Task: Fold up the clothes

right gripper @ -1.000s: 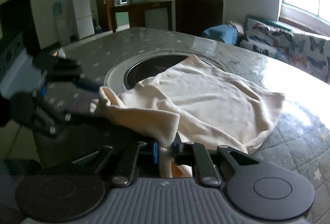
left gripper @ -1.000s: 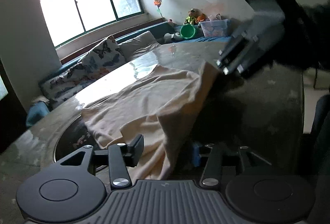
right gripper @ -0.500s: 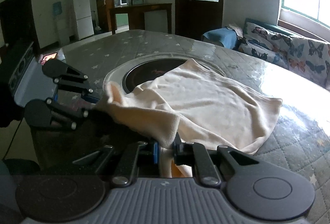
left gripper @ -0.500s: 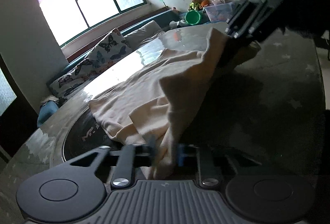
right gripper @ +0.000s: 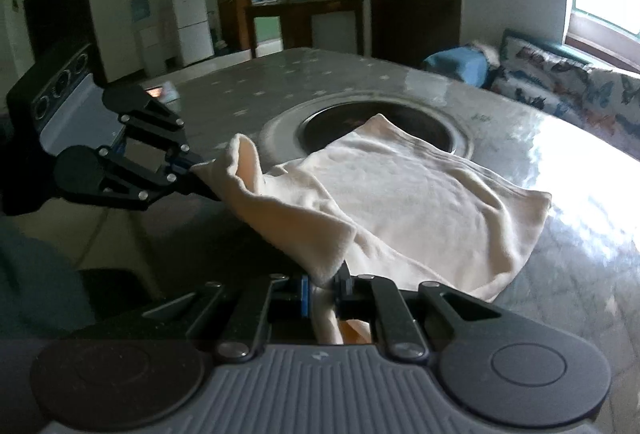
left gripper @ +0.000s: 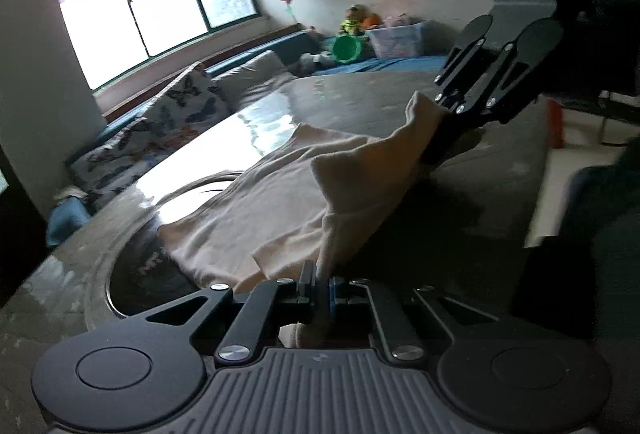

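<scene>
- The cloth [right gripper: 420, 194] lies on the table [right gripper: 560, 306], partly over a round recess [right gripper: 452, 138]; its near edge is lifted.
- The left gripper [left gripper: 320, 284] is clamped shut on one near corner.
- The right gripper [right gripper: 324, 288] is pinched closed on the other near corner.
- The raised hem runs between the two grippers; the rest of the cloth lies ahead of both sets of fingers, toward the window side.
- Neither hand is nearer; the fold likely goes forward over the flat part.
</scene>
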